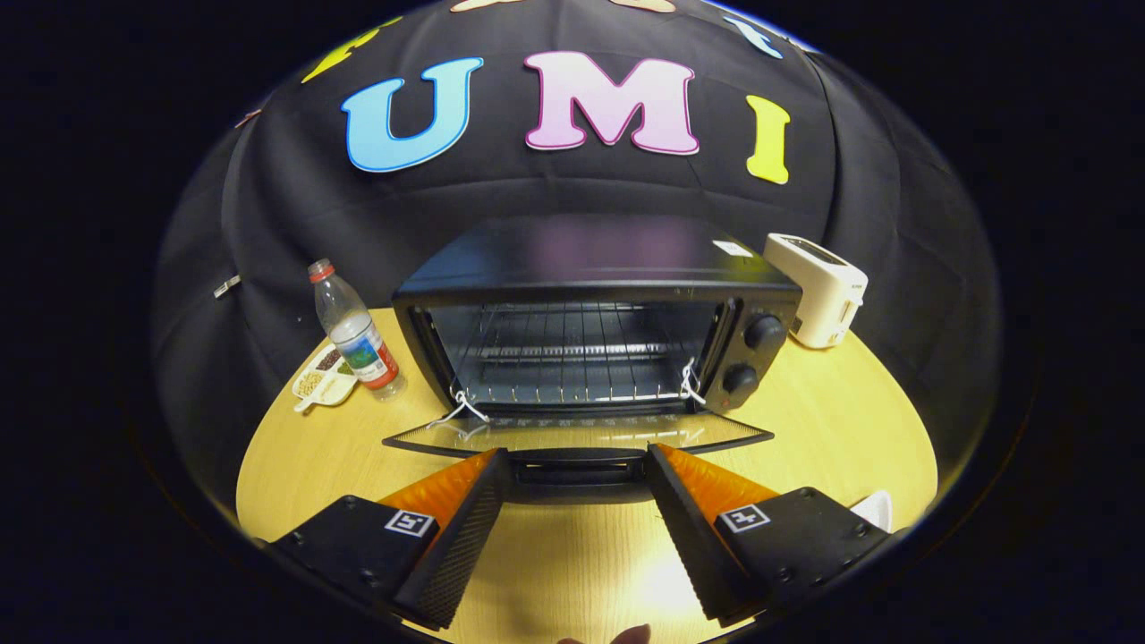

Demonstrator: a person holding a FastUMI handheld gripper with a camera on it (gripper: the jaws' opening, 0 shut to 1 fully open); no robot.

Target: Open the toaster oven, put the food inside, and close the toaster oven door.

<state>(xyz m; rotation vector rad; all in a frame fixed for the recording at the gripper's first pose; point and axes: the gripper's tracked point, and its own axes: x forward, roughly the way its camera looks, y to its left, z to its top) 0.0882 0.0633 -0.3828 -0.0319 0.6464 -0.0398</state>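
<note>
Fingers [577,465] spread wide, boxy toaster oven [595,322] ahead, glass door [577,436] down, wire rack [572,358]

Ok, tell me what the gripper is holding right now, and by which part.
Nothing. The gripper is open, its fingers spread on either side of the toaster oven door handle, pressing on nothing.

Glossy black metal toaster oven [597,268] with wire rack [572,358], on a smooth pale wood-look table [841,420]; clear plastic bottle [356,331].

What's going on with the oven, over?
Gripper open, holding nothing, jaws spread either side of the door handle. Black toaster oven on the wooden table, glass door folded down, wire rack bare. Nothing blocking the opening.
</note>
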